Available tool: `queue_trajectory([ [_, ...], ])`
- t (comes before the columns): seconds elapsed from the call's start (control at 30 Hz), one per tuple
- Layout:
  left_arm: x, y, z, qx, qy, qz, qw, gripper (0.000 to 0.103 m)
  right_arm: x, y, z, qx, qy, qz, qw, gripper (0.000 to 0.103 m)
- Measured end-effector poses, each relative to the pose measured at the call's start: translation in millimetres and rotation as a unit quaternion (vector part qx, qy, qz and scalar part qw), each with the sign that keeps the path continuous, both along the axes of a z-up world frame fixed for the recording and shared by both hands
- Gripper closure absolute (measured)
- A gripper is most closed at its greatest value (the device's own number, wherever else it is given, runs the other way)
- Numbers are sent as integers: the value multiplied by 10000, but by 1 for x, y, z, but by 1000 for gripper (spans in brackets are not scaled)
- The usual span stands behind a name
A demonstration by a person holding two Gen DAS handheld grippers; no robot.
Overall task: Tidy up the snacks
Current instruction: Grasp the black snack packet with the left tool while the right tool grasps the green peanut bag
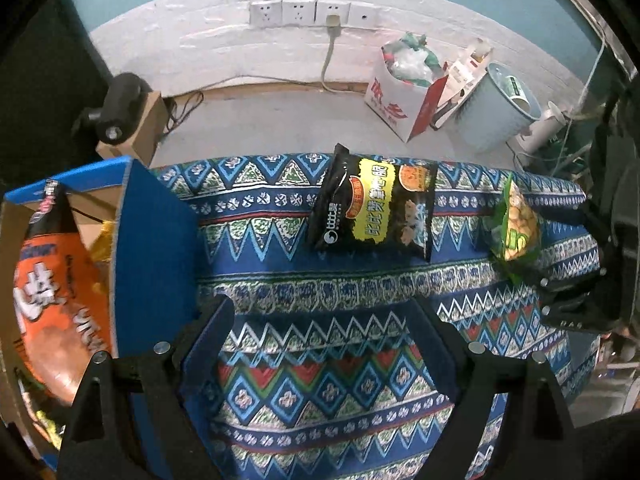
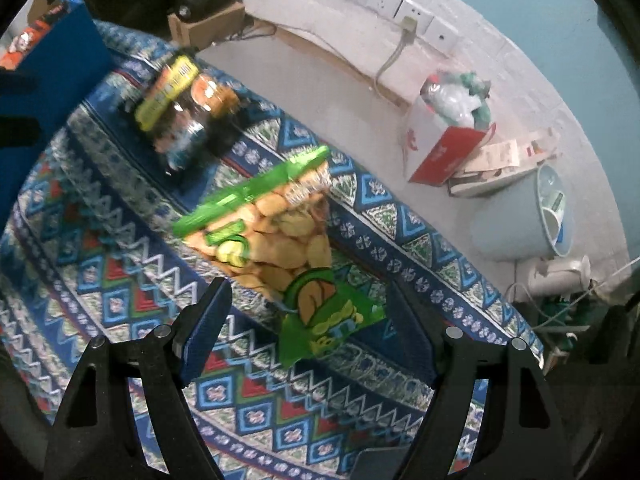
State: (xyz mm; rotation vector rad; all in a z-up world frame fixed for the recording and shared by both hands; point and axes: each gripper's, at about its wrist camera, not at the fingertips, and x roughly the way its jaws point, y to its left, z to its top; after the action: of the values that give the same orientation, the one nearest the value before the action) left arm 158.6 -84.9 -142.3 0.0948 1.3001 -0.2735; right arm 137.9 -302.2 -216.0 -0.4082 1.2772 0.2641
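The black snack bag with a yellow panel [image 1: 374, 204] carries Chinese characters, too distorted to transcribe. The white-and-red carton on the floor [image 1: 394, 106] bears red characters reading 依乡. The orange snack bag [image 1: 56, 300] has white lettering, illegible.

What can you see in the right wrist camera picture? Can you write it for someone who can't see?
The right gripper is open, its fingers on either side of a green snack bag lying on a patterned blue tablecloth. A black and yellow snack bag lies farther back, near a blue box.
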Motion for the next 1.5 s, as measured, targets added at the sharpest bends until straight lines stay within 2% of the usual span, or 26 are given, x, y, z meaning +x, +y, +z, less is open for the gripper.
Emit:
queue_trajectory([
  [0.27, 21, -16, -18, -184, 122, 16, 9998, 14, 9, 6, -16, 143, -95, 98, 9998, 25],
  [0.33, 26, -24, -20, -210, 101, -11, 9997, 14, 10, 11, -21, 89, -83, 153, 9998, 32],
  [0.37, 28, -28, -22, -228, 96, -22, 9997, 14, 10, 14, -23, 67, -45, 192, 9998, 46],
  [0.4, 30, -32, -22, -258, 95, -37, 9996, 14, 10, 15, -24, 66, -21, 202, 9998, 53],
  [0.5, 35, -45, -26, -261, 112, -113, 9995, 14, 9, 16, -22, 138, -3, 117, 9998, 62],
  [0.67, 41, -61, -37, -311, 275, -215, 9989, 14, 11, 1, -9, 495, 30, -256, 9984, 63],
  [0.93, 49, -66, -55, -371, 361, 162, 9985, 11, 16, -34, 3, 910, -29, -1058, 9902, 63],
  [1.13, 50, -77, -63, -19, 200, 178, 9996, 3, 15, -30, 1, 917, 3, -988, 9909, 63],
  [1.23, 48, -80, -68, 148, 91, 127, 9998, 3, 14, -27, 0, 952, 9, -947, 9909, 63],
  [1.33, 47, -79, -69, 149, -72, 147, 9998, 3, 13, -23, 2, 983, -18, -902, 9911, 63],
  [1.5, 41, -74, -66, 226, -281, 82, 9993, 17, 13, -18, 6, 1016, -72, -889, 9908, 63],
])
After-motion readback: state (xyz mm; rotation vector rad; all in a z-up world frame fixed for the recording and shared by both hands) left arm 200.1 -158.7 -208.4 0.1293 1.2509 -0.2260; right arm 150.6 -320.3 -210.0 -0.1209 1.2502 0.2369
